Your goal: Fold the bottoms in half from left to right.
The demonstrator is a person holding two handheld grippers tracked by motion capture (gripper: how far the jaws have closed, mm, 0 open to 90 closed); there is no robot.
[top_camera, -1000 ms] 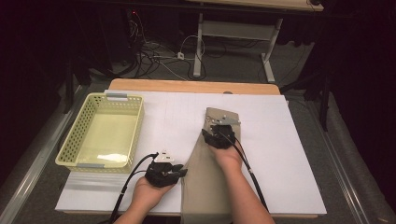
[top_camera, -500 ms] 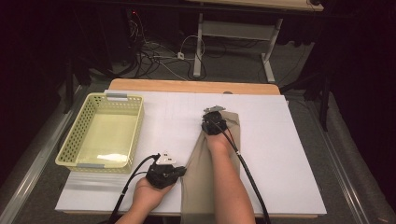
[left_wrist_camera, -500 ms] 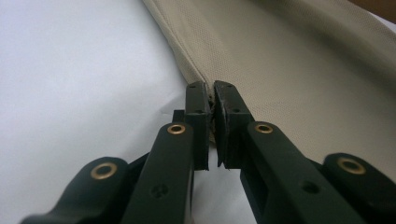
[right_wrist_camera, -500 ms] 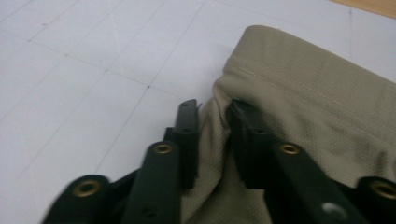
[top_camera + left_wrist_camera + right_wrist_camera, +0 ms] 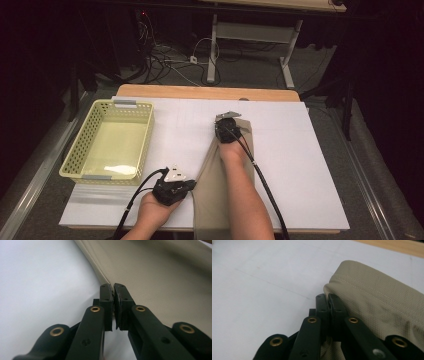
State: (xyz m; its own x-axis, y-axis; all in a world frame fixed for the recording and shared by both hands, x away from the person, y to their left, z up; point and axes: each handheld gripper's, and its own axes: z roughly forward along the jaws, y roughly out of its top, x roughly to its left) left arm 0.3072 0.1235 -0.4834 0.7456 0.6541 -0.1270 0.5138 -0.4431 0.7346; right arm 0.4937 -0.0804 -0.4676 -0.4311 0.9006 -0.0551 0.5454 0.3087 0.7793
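A long beige cloth [image 5: 207, 192] lies lengthwise on the white table cover [image 5: 300, 165], partly under the person's right forearm. At its near left edge sits my left gripper [image 5: 192, 185], shut on the seamed edge of the cloth [image 5: 162, 272]; the pads [image 5: 106, 293] pinch the fabric at my left gripper [image 5: 114, 287]. At the cloth's far end my right gripper [image 5: 226, 120] has just been closing. There my right gripper [image 5: 329, 298] is now shut on the rounded hem of the cloth [image 5: 374, 305].
A pale yellow mesh basket [image 5: 80, 150] stands on the left of the table. The wooden table edge [image 5: 200, 92] shows beyond the white cover. Cables trail from both grippers toward the person. Dark floor with wires and a desk frame lies behind.
My right gripper has moved away from the person along the cloth to its far end, and now covers the end that showed before. The left gripper has stayed in place.
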